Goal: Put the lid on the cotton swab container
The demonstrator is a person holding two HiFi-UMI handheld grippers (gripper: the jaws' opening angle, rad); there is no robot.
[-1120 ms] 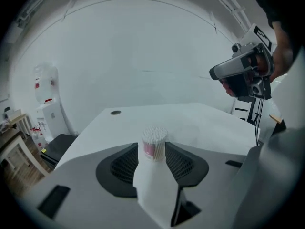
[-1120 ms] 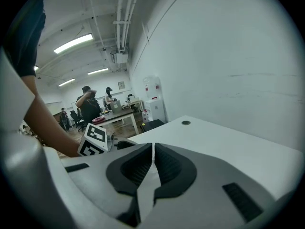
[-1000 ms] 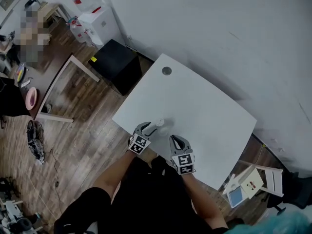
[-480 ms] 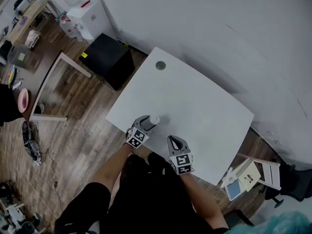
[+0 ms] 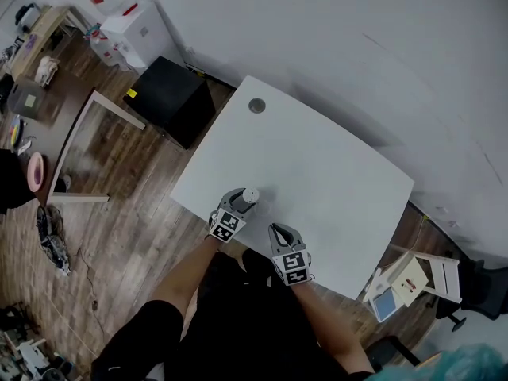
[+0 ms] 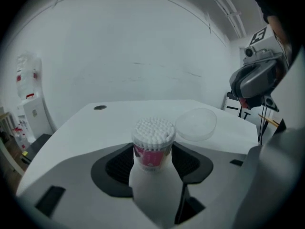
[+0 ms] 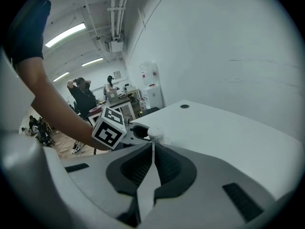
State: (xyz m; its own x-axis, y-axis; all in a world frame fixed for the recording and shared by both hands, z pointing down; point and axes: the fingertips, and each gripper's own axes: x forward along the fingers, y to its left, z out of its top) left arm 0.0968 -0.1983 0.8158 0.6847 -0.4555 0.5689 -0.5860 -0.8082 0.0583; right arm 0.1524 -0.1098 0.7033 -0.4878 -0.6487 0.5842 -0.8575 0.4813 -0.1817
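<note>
Before me, a white table [image 5: 333, 173] stands by a pale grey wall [image 5: 357, 46]. Dark wood plank floor [image 5: 127, 221] to my left, with a black cabinet [image 5: 171, 101] and a white water dispenser [image 5: 131, 32]. Fluorescent strip lights [image 7: 66, 35] overhead.

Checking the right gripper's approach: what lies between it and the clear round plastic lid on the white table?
Only bare white tabletop, seen in the left gripper view, separates the right gripper from the clear round plastic lid.

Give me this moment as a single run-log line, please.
left gripper: fingers just been opening, container upright between them | right gripper: shut, empty | lid: off, on table beside container
</note>
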